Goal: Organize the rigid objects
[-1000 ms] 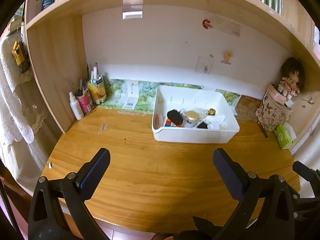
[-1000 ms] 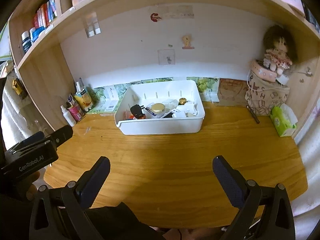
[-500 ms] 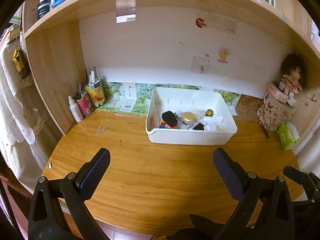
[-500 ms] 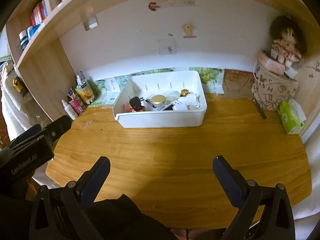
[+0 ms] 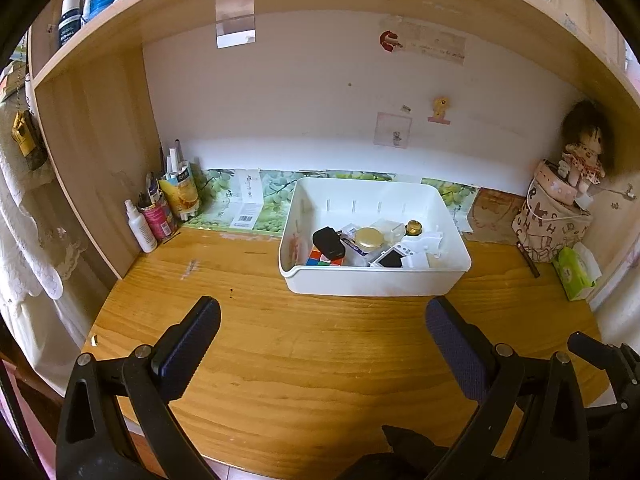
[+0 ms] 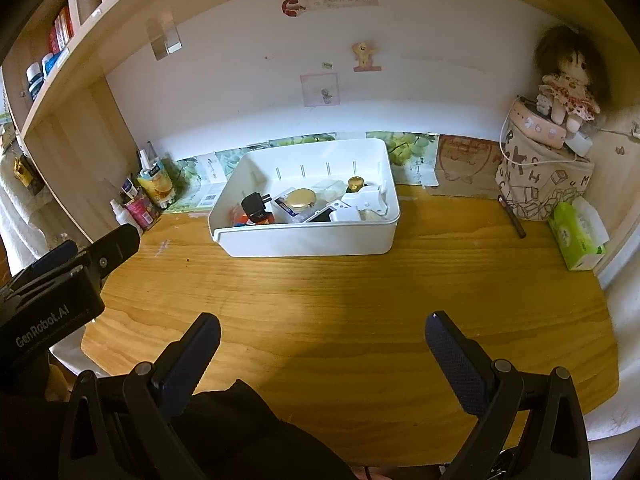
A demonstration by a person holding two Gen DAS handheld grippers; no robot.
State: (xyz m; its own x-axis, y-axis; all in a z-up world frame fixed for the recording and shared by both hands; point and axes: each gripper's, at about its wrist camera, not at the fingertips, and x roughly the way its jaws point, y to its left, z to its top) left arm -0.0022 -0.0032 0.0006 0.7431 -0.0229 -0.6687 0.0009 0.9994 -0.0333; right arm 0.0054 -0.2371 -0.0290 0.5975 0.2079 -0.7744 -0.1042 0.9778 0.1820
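Holding both claws low over the near edge of the desk (image 5: 320, 360), we see the white bin (image 5: 374, 280) well ahead of them, toward the back wall, filled with small things: a black plug (image 5: 328, 241), a gold lid (image 5: 369, 237), a colour cube (image 5: 320, 258). Our left claw (image 5: 320, 344) gapes wide and empty. Our right claw (image 6: 320, 350) is likewise spread wide, holding nothing, the left one showing at its left side.
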